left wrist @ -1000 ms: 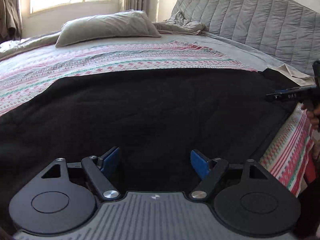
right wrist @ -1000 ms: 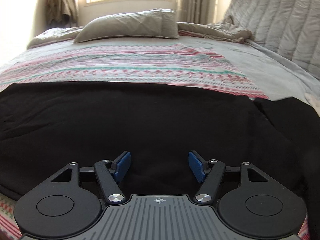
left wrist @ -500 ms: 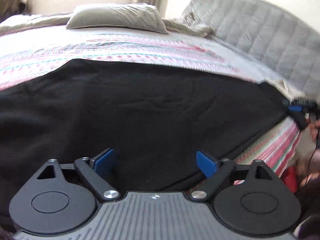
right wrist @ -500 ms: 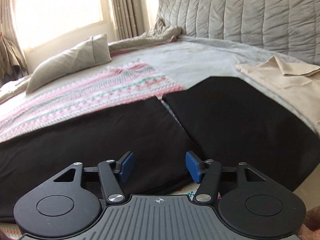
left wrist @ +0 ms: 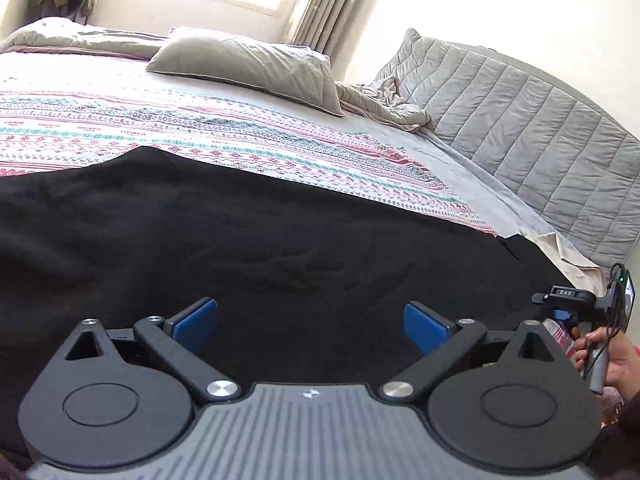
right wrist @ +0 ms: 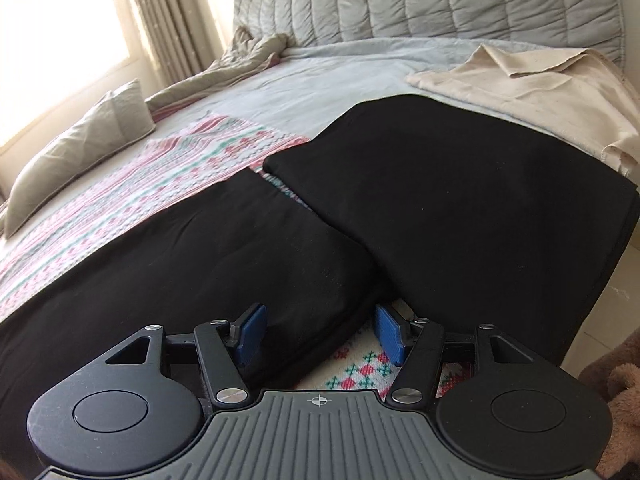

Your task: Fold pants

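Black pants (left wrist: 280,248) lie spread flat across the patterned blanket (left wrist: 200,136) on the bed. My left gripper (left wrist: 310,308) hovers low over the middle of the black cloth, open wide, with nothing between its blue pads. My right gripper (right wrist: 319,314) is open at the near edge of the bed. The corner of one long black panel (right wrist: 224,256) lies flat under and between its pads, not pinched. A second black panel (right wrist: 460,200) spreads to the right. In the left wrist view a hand (left wrist: 612,356) holds the right tool at the far right edge.
A beige cloth (right wrist: 532,80) lies beyond the right black panel. A grey pillow (left wrist: 248,64) and a rumpled grey sheet (left wrist: 380,104) sit further back, against the quilted headboard (left wrist: 540,140). The bed edge and the floor (right wrist: 612,308) are at right, with a brown plush thing (right wrist: 620,400).
The right gripper has swung right along the pants to their end at the bed edge, and its view has rolled. The left gripper's jaws have widened, and it has rolled while staying in place.
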`<state>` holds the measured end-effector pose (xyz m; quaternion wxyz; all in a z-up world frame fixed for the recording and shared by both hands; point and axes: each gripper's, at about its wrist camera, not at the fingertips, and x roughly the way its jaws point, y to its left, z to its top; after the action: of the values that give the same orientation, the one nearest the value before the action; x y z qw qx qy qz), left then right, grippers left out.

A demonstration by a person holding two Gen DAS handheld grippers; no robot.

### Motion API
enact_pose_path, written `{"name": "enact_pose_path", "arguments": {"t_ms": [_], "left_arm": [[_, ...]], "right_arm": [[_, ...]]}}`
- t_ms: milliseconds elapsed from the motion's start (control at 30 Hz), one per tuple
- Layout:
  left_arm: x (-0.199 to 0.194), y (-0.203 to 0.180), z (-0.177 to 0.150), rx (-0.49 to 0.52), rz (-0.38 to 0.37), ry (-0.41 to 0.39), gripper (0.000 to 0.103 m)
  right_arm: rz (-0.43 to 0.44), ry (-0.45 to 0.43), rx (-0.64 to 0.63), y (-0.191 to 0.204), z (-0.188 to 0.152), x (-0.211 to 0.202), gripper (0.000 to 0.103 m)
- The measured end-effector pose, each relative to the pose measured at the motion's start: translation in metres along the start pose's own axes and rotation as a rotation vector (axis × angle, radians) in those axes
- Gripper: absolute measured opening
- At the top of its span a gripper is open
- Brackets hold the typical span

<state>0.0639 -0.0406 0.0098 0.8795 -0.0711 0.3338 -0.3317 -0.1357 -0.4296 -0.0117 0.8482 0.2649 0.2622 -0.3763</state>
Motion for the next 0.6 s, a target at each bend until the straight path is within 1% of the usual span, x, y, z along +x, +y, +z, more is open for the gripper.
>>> {"name": "enact_pose_path", "arguments": {"t_ms": [33,100,133,167,200,233,300,367,467,533,600], "left_arm": [[0.002,-0.001,0.001,-0.007,0.002,0.003,0.103],[0.008,-0.002,0.003,-0.018,0.002,0.012,0.103],[0.009,-0.002,0.004,-0.024,0.002,0.014,0.103],[0.012,-0.003,0.004,-0.028,-0.001,0.017,0.103],[0.014,-0.003,0.005,-0.034,-0.004,0.02,0.103],[0.016,-0.003,0.006,-0.043,-0.009,0.024,0.103],[0.02,-0.002,0.007,-0.068,-0.032,0.037,0.103],[0.027,-0.001,0.009,-0.107,-0.072,0.056,0.103],[0.04,0.0,0.013,-0.179,-0.135,0.081,0.103],[0.048,0.002,0.013,-0.235,-0.18,0.089,0.103],[0.055,0.004,0.014,-0.289,-0.216,0.098,0.103]], "right_arm": [[-0.019,-0.013,-0.009,0.003,-0.001,0.002,0.058],[-0.065,-0.037,-0.021,0.011,-0.003,0.005,0.052],[-0.08,-0.049,-0.032,0.015,-0.004,0.006,0.041],[-0.082,-0.06,-0.038,0.018,-0.004,0.006,0.025],[-0.067,-0.064,-0.042,0.02,-0.004,0.006,0.017],[-0.059,-0.067,-0.049,0.023,-0.004,0.006,0.014],[-0.082,-0.102,-0.106,0.033,-0.005,0.001,0.013],[-0.083,-0.153,-0.198,0.047,-0.006,-0.006,0.013],[-0.028,-0.216,-0.34,0.075,-0.009,-0.021,0.013],[0.025,-0.233,-0.435,0.097,-0.015,-0.028,0.01],[0.083,-0.242,-0.54,0.122,-0.024,-0.036,0.009]]}}
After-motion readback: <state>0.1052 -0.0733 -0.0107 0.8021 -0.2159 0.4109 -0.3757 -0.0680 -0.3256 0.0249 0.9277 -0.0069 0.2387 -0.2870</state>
